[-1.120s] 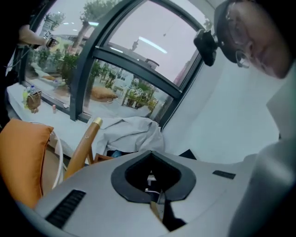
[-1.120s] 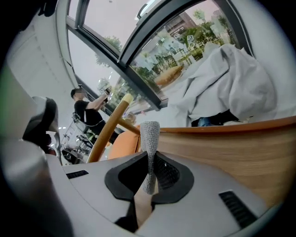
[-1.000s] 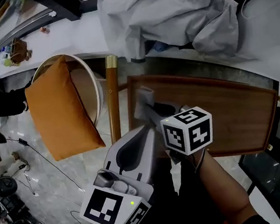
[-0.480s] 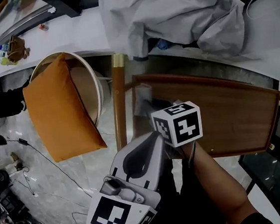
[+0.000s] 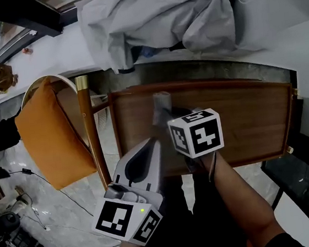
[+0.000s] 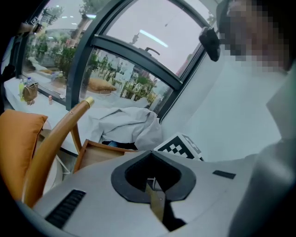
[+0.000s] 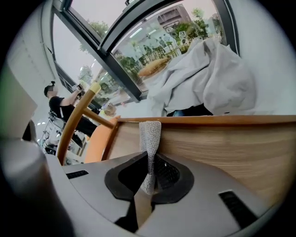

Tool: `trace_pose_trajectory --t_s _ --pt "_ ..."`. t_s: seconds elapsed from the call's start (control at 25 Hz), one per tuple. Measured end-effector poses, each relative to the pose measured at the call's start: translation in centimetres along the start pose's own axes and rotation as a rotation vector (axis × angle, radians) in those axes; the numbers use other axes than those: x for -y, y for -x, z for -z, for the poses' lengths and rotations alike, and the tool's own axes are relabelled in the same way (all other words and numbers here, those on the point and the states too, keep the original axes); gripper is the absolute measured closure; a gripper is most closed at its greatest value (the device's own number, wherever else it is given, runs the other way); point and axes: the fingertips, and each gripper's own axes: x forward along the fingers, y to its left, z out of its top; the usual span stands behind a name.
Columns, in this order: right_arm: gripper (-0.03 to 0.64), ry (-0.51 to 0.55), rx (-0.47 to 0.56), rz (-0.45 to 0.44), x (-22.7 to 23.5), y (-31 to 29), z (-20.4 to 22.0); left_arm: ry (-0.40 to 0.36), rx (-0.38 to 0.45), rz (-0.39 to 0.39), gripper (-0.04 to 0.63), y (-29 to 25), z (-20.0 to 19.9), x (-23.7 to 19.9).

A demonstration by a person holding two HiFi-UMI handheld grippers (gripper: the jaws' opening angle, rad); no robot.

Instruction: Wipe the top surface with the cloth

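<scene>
Clamping grey knit cloth, right tongs; woodgrain tabletop.

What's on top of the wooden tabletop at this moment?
Only the grey cloth, clamped in the right gripper, lies on the wooden tabletop, toward its far left. The rest of the visible wood is bare. The patch beneath the right gripper is covered.

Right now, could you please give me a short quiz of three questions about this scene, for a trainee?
1. True or false: the right gripper is shut on the cloth.
2. Where is the orange cushion? A: on the wooden table. B: on the chair. C: on the white sill.
3. Fill in (apart / together): the jaws of the left gripper are ____, with nothing between them.

Key: 1 true; 2 B; 3 together.
</scene>
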Motion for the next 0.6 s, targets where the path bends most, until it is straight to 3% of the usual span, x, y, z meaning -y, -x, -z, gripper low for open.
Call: trace_pose_trajectory --t_s 0.6 --pt "0.574 -0.119 0.04 0.162 15.7 10.1 2.2 -0.062 -0.109 0.081 0.584 -8.4 4.9 9.1"
